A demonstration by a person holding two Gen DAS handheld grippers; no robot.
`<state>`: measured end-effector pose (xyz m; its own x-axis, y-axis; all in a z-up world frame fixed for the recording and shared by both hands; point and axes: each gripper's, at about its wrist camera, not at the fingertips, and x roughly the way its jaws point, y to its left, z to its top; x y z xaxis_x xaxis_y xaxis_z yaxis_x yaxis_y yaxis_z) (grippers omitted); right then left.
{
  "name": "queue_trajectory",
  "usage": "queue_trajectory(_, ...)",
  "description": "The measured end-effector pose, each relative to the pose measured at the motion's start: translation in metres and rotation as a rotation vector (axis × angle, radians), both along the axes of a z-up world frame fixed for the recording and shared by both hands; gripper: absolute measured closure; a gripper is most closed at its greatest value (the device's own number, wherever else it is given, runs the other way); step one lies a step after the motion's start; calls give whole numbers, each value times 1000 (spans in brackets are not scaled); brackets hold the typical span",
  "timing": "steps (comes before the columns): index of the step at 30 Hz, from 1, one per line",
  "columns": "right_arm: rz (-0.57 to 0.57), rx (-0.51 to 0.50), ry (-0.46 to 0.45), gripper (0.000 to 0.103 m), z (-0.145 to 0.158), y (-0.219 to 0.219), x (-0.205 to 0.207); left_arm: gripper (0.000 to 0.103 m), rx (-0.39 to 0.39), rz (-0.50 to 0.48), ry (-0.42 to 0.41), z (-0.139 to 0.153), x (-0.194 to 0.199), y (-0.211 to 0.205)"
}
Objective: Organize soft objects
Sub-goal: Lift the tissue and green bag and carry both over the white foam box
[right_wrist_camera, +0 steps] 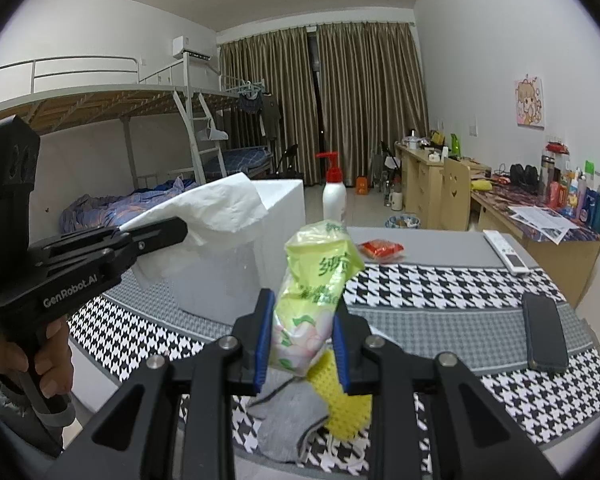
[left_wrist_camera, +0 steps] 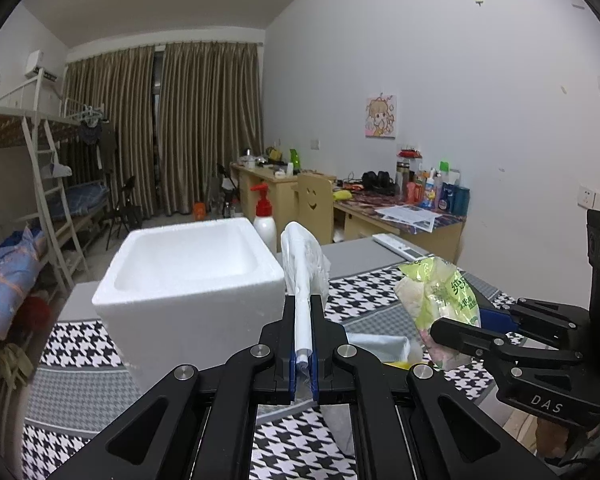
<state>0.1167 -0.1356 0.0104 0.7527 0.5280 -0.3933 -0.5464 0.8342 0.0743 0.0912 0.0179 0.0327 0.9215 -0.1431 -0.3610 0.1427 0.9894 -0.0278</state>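
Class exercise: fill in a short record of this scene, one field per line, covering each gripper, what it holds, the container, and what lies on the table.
left gripper: shut on a white tissue, held above the table
right gripper: shut on a green tissue pack, also lifted
container: white foam box, open top, nothing visible inside
tabletop: houndstooth cloth
loose soft items: grey cloth and yellow sponge, below the right gripper
other items: dark phone, white remote, red packet, pump bottle

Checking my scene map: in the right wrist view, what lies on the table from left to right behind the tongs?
White foam box → pump bottle → red packet → white remote → black phone.
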Motion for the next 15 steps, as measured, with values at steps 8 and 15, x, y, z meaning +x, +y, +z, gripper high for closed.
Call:
queue_trajectory(8,18,9,-24,72,8,6,9,98,6,15,-10,6,11,3)
queue_trajectory(15,32,16,-38,72,16,12,15,98,8,36,-32,12,16,8)
